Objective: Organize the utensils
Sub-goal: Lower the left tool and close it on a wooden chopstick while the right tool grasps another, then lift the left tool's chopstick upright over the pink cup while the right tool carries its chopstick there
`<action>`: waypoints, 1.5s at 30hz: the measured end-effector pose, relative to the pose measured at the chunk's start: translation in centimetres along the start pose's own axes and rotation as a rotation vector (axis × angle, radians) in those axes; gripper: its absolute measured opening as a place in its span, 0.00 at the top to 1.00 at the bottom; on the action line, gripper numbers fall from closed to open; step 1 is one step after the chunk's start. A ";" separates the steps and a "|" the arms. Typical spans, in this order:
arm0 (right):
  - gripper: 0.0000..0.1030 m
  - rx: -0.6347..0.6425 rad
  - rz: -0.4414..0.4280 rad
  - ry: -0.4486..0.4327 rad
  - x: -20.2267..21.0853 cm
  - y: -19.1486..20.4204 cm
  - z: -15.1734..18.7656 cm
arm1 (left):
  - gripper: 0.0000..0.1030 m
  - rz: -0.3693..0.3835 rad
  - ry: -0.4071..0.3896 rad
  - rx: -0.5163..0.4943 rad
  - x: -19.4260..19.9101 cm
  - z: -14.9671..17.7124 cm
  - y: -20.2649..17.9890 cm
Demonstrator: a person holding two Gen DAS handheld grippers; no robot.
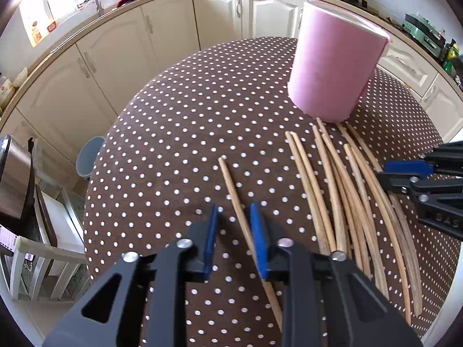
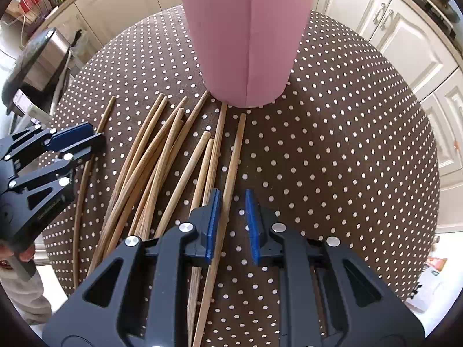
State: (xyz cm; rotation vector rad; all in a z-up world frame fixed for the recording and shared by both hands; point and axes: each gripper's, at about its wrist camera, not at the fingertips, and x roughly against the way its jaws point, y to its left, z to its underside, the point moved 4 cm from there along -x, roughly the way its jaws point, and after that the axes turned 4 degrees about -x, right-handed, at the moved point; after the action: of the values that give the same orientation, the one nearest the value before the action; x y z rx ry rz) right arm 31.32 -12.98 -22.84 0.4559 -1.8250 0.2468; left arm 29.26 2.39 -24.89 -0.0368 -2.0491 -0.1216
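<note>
A tall pink cup [image 1: 332, 66] [image 2: 249, 37] stands upright on the brown dotted tablecloth [image 1: 179, 121]. Several wooden chopsticks [image 1: 347, 190] [image 2: 162, 159] lie fanned out in front of it. One lone chopstick [image 1: 231, 185] lies apart on the left and runs between the blue pads of my left gripper [image 1: 234, 211]. It rests against the right pad, with a gap to the left pad. My right gripper [image 2: 232, 199] straddles the rightmost chopstick [image 2: 235, 150], which sits by the left pad and clear of the right one. Each gripper also shows from the side in the other's view: the left gripper [image 2: 75, 141], the right gripper [image 1: 405, 170].
The round table's edge [image 1: 95, 173] drops off to the left, with a white chair [image 1: 43, 254] and a steel bin [image 1: 14, 159] beyond it. Cream cabinets [image 1: 217, 14] curve behind. A person's hand [image 2: 26, 253] holds the left gripper. Bare cloth [image 2: 347, 144] lies right of the chopsticks.
</note>
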 end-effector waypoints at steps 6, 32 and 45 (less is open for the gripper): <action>0.94 -0.035 0.030 -0.035 -0.4 0.7 -0.7 | 0.95 0.054 -0.001 -0.005 0.4 -0.2 -1.2; 0.94 -0.075 -0.134 -0.690 23.2 -0.9 -1.7 | 0.95 0.208 -0.595 -0.002 22.8 -11.0 -3.6; 0.95 -0.124 -0.069 -0.881 26.3 -2.6 -6.4 | 0.95 0.233 -0.861 0.171 23.8 -17.9 -3.1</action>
State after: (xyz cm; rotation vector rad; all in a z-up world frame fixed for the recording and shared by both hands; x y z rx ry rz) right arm 31.64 -17.60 3.94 0.5907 -2.6531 -0.1499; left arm 33.80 -3.15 4.17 -0.2579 -2.8830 0.2628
